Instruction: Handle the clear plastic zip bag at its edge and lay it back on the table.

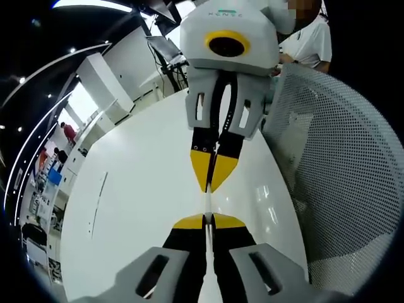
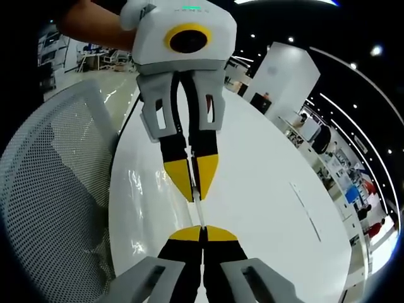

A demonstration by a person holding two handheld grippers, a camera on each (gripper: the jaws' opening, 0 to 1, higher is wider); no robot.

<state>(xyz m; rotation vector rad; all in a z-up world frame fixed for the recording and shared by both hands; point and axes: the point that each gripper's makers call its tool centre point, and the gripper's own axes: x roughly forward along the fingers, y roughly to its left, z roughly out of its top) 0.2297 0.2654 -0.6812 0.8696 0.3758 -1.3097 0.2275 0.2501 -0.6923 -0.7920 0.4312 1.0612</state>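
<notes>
The clear plastic zip bag (image 1: 209, 203) shows edge-on as a thin pale strip stretched between the two grippers above the white table (image 1: 139, 189). In the left gripper view, my left gripper (image 1: 209, 218) rises from the bottom, its yellow-tipped jaws shut on the bag's near edge. My right gripper (image 1: 211, 183) faces it from above, shut on the opposite edge. The right gripper view shows the same hold: my right gripper (image 2: 203, 230) is shut on the bag (image 2: 199, 211), and my left gripper (image 2: 194, 192) pinches its far end.
A grey mesh office chair (image 1: 341, 164) stands close beside the white table (image 2: 265, 189), and its backrest (image 2: 57, 189) is also in the right gripper view. A person in a white shirt (image 1: 312, 41) stands behind it. Desks and shelves line the far side of the room.
</notes>
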